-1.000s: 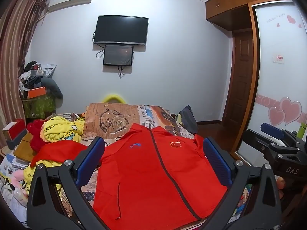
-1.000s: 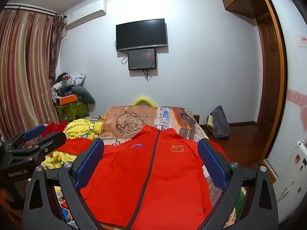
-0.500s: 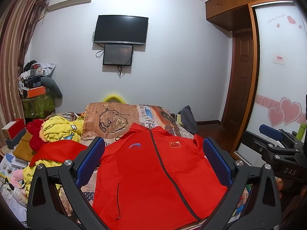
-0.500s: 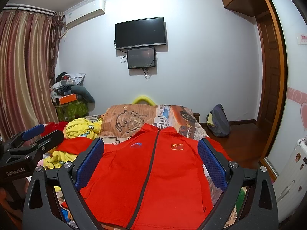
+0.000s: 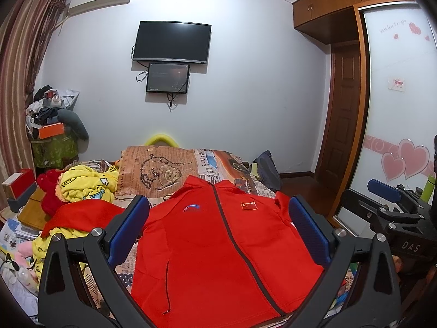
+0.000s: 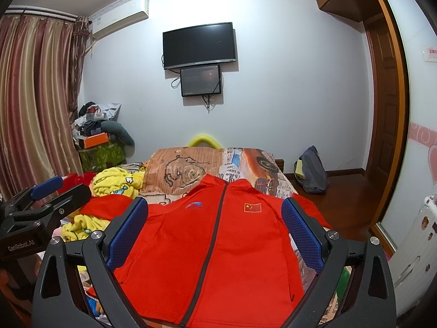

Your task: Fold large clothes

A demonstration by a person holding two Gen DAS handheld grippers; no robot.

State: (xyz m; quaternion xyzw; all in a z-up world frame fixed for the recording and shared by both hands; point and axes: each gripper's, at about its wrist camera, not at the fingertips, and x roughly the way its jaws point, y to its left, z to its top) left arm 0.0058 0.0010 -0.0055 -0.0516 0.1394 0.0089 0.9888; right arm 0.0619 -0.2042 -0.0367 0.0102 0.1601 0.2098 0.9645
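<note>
Hovering almost unmoved since a second ago, left claw and right claw gape wide, empty; red zip jacket lies flat mid-frame on the bed, folding unstarted.

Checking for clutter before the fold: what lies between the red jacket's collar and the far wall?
In both wrist views, a printed bedspread lies beyond the red jacket, with a yellow ring showing behind it.

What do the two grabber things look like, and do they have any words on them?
Both are black metal frames with silver bolts and two fingers padded in textured blue. The left gripper has "GenRobot.AI" in white on its side; the right gripper has "DAS". No cables or sleeves show.
</note>
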